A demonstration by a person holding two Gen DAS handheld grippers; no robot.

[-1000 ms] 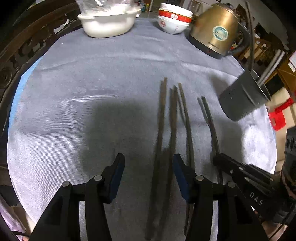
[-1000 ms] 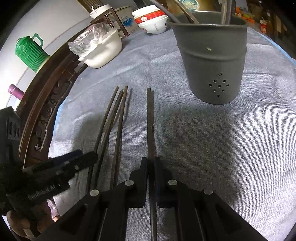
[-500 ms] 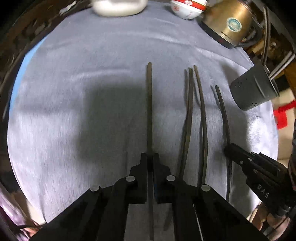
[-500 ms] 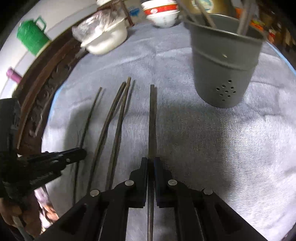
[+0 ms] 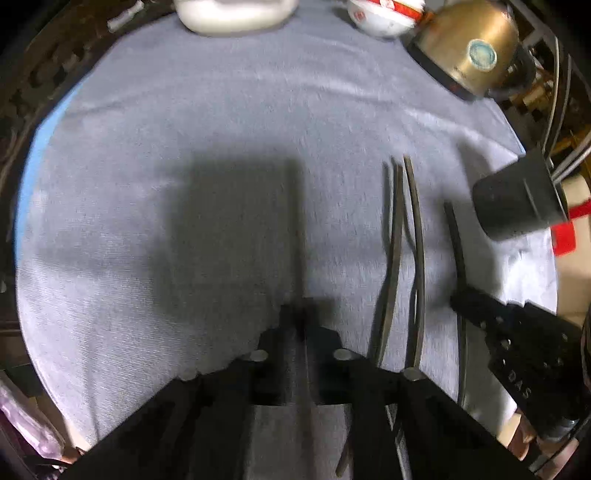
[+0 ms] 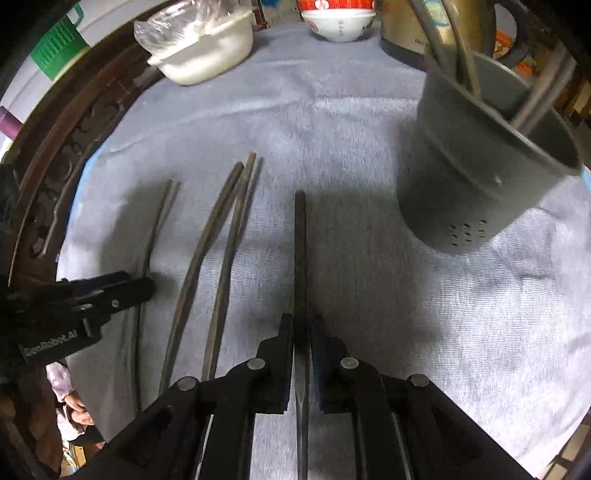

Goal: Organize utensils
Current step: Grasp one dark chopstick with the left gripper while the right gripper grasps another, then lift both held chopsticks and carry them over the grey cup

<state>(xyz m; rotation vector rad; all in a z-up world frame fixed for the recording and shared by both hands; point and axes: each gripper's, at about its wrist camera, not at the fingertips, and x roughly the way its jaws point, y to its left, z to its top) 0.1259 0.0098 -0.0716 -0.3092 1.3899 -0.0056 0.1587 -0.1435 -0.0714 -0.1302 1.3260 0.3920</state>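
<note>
Right gripper (image 6: 303, 332): jaws pinched on one dark chopstick (image 6: 300, 251), gripped low on the shaft so most of its length runs forward past the fingertips. Judgement: this leaves a long free end to lower into the holder.

Left gripper (image 5: 301, 325): jaws drawn together on a second chopstick; the stick is motion-blurred in its own view, but the right wrist view shows a thin shaft (image 6: 147, 258) running out from under the left fingertips, so I read it as gripped.

Between the two grippers, two loose chopsticks (image 6: 218, 243) lie on the grey cloth (image 6: 332, 129), roughly parallel to the held ones, their far tips touching or crossing. They are just beside my right stick and within easy reach of either hand. Not yet sorted.

Further out, on my right: grey utensil holder (image 6: 476, 162), drain holes near its base, appearing tilted in this fisheye. Several utensils already stand in it, leaning on the rim. Judgement: this is the target for all four sticks. My right stick's tip points a little left of it, so a swing right and a lift over the rim are needed.

Far edge of the table: white lidded dish with a plastic bag (image 6: 199, 55), red-and-white stacked bowls (image 6: 338, 18), brass kettle (image 5: 476, 48). None are in the path.

Risk noted: a thin stick can pivot in the pads during the tilt to vertical
</note>
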